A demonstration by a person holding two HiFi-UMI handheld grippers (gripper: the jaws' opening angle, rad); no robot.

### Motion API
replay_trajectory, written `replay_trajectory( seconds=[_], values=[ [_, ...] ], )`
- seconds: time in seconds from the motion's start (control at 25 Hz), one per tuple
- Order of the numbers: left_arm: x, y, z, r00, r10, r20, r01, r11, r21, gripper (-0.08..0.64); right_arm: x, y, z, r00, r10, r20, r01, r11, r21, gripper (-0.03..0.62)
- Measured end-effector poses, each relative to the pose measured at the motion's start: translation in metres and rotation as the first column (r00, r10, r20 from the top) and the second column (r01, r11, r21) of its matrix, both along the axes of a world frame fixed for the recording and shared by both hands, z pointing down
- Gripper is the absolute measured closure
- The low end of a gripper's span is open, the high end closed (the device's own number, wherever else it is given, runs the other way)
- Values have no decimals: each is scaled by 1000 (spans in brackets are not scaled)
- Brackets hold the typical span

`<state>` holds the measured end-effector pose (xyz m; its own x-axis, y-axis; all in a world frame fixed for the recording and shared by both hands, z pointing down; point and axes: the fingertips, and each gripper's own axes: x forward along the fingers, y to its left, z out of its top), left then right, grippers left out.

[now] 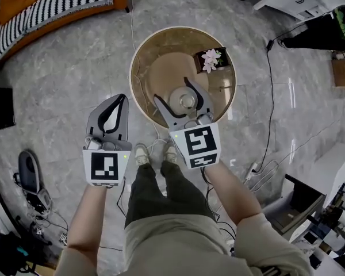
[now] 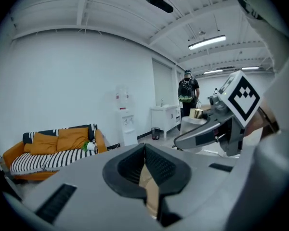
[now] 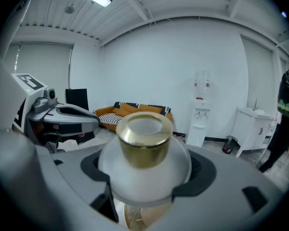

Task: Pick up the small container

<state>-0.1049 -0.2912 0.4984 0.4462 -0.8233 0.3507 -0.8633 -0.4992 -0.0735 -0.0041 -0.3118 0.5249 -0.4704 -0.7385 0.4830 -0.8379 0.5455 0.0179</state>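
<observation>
Right gripper [image 1: 181, 100] grasps the container [image 3: 144, 170] between its jaws at the rounded frosted body: probably fragile, slippery. Left gripper [image 2: 145, 153] clenched, empty.

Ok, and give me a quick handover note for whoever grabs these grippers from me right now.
Right gripper: shut on the small container, a frosted white jar with a gold cap, held over the round table.
Left gripper: shut, empty, beside the table's left edge, over the floor.
Done: the container is grasped.
Left: I can't tell whether it has cleared the tabletop. If not, lift it straight up with a steady grip.
</observation>
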Motion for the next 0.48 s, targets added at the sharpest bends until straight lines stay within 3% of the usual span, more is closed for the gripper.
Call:
replay_trajectory(
  seconds=[0.48],
  values=[
    [-11,21,-115,1000,-19,-25,21,995,101,554,2,30,-116,999,-36,14,35,997,71,258]
  ],
)
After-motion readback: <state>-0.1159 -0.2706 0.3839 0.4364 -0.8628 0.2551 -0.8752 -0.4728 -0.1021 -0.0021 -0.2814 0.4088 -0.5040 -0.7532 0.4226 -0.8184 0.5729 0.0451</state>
